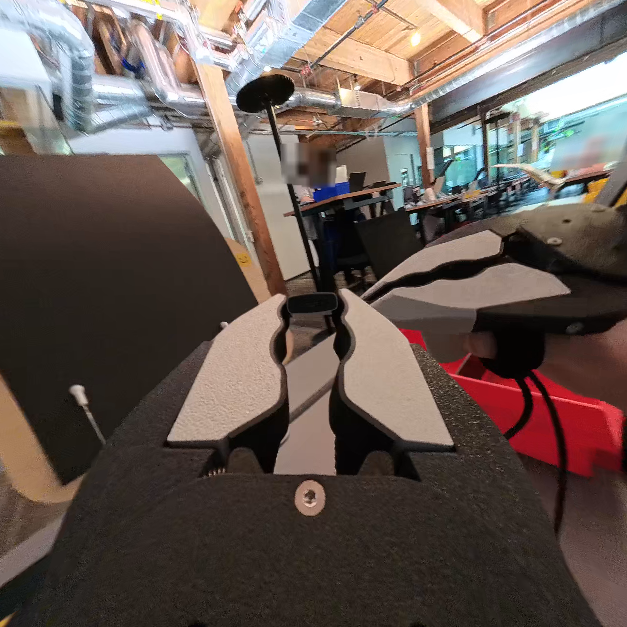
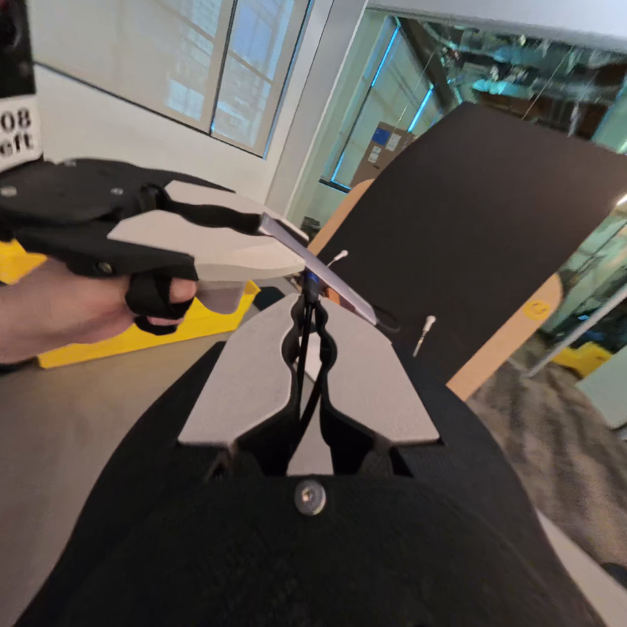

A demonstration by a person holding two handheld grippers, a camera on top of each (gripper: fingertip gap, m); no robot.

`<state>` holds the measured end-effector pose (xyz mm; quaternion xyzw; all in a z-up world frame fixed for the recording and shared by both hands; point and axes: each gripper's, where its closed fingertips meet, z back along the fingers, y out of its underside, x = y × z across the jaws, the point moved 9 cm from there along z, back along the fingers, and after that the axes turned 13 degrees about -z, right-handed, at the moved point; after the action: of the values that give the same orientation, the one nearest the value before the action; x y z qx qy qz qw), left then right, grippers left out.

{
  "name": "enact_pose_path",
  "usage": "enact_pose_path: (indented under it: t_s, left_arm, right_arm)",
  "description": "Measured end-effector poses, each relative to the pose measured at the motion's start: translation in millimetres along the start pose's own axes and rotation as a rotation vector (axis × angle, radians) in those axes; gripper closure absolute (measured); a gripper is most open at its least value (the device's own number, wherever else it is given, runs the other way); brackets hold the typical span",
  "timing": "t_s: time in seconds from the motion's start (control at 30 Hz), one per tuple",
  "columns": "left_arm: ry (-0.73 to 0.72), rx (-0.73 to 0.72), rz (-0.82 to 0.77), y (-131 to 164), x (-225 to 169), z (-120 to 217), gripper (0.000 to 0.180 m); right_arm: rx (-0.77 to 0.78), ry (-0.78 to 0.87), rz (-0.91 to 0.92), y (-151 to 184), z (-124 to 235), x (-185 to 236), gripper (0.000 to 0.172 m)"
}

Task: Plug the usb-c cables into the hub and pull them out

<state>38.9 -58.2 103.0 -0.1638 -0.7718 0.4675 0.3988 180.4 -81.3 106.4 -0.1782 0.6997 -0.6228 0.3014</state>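
My left gripper (image 1: 311,307) is shut on the end of a slim grey hub (image 1: 310,302) and holds it in the air. In the right wrist view the hub (image 2: 325,271) slants down to the right from the left gripper (image 2: 268,237). My right gripper (image 2: 309,303) is shut on a black usb-c cable (image 2: 303,356). Its plug (image 2: 310,286), with a blue band, stands up against the hub's lower edge. How deep the plug sits I cannot tell. The right gripper also shows in the left wrist view (image 1: 380,291), its black cables (image 1: 529,407) hanging below the hand.
A black mat (image 2: 475,237) on a light wooden board stands behind, with white cable ends (image 2: 429,322) on it; one white cable end shows in the left wrist view (image 1: 78,392). A yellow bin (image 2: 135,336) is on the left, a red bin (image 1: 543,417) on the right. The tips of both grippers are at nearly the same place.
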Motion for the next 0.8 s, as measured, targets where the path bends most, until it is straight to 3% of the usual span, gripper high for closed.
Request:
enact_pose_path:
  t_s: [0.2,0.6,0.7,0.8]
  left_arm:
    - [-0.097,0.001,-0.169,-4.9,-6.0,3.1,0.157]
    - [-0.127,-0.031,-0.217,-6.7,-8.3,5.6,0.157]
    - [-0.1,0.021,-0.188,-5.0,-7.6,2.3,0.157]
    - [-0.066,0.045,-0.134,-4.4,-5.5,1.3,0.157]
  right_arm:
    - [0.013,-0.141,-0.307,8.1,-7.4,-7.7,0.166]
    - [-0.105,-0.397,-0.712,21.6,-13.9,-16.5,0.166]
    - [-0.134,-0.365,-0.667,25.7,-14.3,-18.6,0.167]
    - [-0.154,-0.255,-0.462,22.6,-10.7,-16.2,0.167]
